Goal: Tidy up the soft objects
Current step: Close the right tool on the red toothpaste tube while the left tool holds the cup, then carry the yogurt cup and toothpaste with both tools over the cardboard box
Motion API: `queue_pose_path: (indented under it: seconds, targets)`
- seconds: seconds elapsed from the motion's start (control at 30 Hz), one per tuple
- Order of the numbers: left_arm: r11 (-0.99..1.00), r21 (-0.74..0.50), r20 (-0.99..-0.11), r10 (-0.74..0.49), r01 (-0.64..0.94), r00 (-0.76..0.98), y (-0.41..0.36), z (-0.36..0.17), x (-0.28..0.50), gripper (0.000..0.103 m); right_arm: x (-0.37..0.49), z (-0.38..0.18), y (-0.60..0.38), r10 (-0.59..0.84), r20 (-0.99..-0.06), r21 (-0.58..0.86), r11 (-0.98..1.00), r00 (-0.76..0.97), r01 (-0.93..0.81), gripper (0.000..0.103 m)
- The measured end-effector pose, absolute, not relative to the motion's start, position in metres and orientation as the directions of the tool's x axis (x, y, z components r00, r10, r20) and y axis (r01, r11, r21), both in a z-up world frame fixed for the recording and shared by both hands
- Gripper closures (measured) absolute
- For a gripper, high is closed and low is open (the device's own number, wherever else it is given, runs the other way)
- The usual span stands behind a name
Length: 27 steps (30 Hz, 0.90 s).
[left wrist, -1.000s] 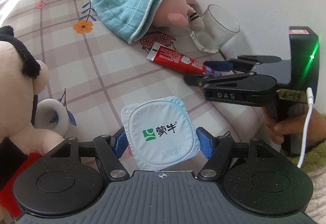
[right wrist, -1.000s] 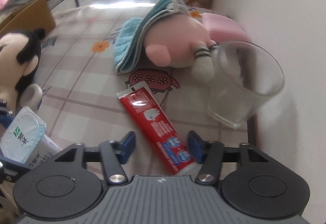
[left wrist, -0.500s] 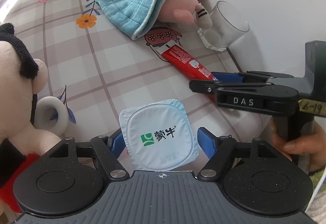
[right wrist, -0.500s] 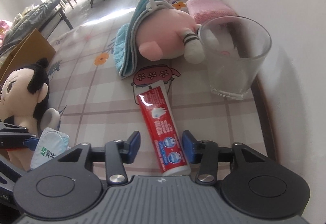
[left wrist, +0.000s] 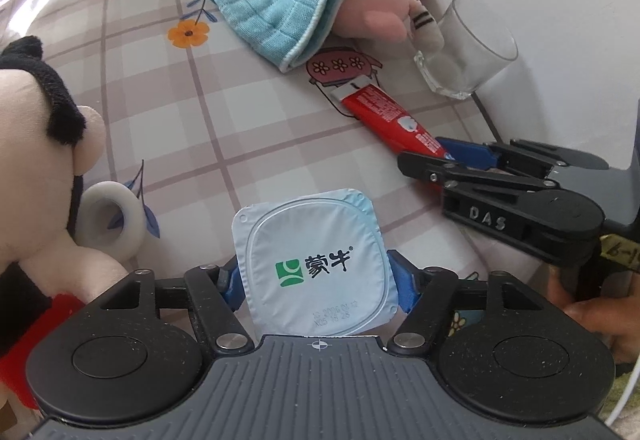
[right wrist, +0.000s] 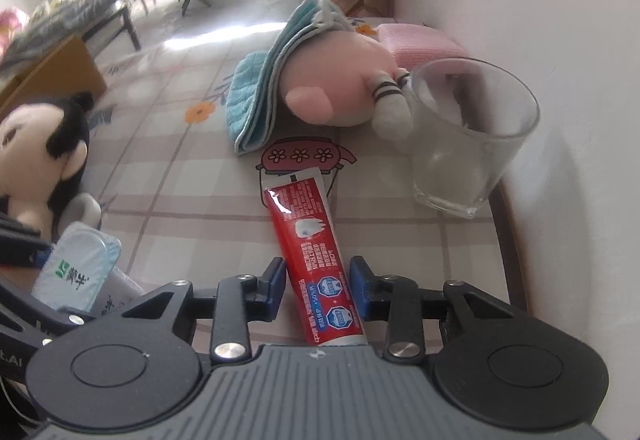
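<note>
Pretty tight around the right gripper: the drinking glass stands ahead to its right against the wall, touching the pink plush pig, with the blue towel draped on the pig straight ahead. Bare checked tablecloth lies open ahead-left. For the left gripper, the black-haired doll and tape roll crowd its left side, while the right gripper blocks its right. Open cloth straight ahead.
</note>
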<state>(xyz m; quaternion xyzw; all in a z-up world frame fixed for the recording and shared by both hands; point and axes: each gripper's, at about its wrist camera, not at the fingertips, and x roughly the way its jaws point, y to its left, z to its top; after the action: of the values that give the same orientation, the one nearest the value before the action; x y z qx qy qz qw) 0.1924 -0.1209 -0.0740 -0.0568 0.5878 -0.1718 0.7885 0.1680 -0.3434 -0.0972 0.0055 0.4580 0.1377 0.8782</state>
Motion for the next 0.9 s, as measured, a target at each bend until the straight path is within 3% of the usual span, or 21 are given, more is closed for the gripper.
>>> queue_pose_path:
  seconds: [0.47, 0.9]
  targets:
    - [0.925, -0.321, -0.862, -0.375, 0.204, 0.342, -0.094, -0.041, 0.167, 0.042, 0.145, -0.095, -0.391, 0.466, -0.672, 0.515, 0.852, 0.575, -0.089, 0.071]
    - [0.889, -0.408, -0.781, -0.457, 0.208, 0.425, -0.057, 0.008, 0.127, 0.042, 0.102, -0.053, -0.399, 0.583, -0.471, 0.693, 0.709, 0.662, -0.132, 0.071]
